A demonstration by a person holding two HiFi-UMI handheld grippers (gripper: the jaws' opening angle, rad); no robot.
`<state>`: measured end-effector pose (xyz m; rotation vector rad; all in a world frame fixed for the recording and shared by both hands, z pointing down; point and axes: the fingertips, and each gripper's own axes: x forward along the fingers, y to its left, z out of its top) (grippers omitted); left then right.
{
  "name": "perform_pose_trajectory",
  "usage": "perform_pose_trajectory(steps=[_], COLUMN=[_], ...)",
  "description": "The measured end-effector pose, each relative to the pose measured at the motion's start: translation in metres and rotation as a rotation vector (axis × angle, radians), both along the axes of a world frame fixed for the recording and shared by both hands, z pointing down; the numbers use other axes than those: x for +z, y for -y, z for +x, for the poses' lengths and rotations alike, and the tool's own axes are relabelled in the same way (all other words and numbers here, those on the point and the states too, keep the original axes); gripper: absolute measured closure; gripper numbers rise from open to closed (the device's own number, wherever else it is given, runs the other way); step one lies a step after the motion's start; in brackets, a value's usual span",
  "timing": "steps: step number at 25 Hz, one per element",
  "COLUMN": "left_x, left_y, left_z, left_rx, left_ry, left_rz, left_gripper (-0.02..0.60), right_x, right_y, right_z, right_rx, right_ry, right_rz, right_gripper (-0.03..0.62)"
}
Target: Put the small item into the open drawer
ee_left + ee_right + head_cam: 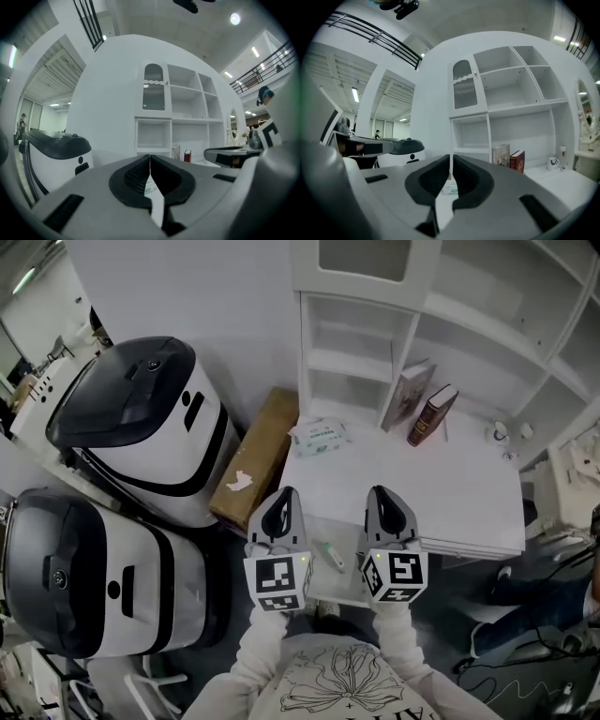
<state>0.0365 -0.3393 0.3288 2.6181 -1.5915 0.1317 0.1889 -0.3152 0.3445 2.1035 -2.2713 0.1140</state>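
Note:
A small green-and-white item [328, 554] lies in the open white drawer [347, 589] at the front of the white desk [450, 493]. It rests between my two grippers and touches neither. My left gripper [284, 493] hovers over the drawer's left side with its jaws shut on nothing. Over the right side my right gripper [384, 491] is likewise shut and empty. In the left gripper view the left gripper [150, 161] points at the shelves. In the right gripper view the right gripper [451, 161] does the same.
A tissue pack [321, 436], two leaning books [432, 414] and a small cup [500, 432] sit on the desk under the white shelves [356, 352]. A cardboard box [256, 457] leans at the desk's left. Two large white-and-black machines [141, 427] stand further left.

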Motion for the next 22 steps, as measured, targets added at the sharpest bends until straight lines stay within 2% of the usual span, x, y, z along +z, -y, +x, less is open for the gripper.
perform_pose_trajectory(steps=[22], left_x=[-0.009], left_y=[0.001], left_z=[-0.002], left_rx=[-0.009], left_ry=[-0.008], left_rz=[0.023], left_gripper=[0.574], right_x=[-0.013], right_y=[0.0], right_z=[-0.003], right_rx=[0.002], right_ry=[0.012], right_rz=[0.036], right_gripper=[0.579])
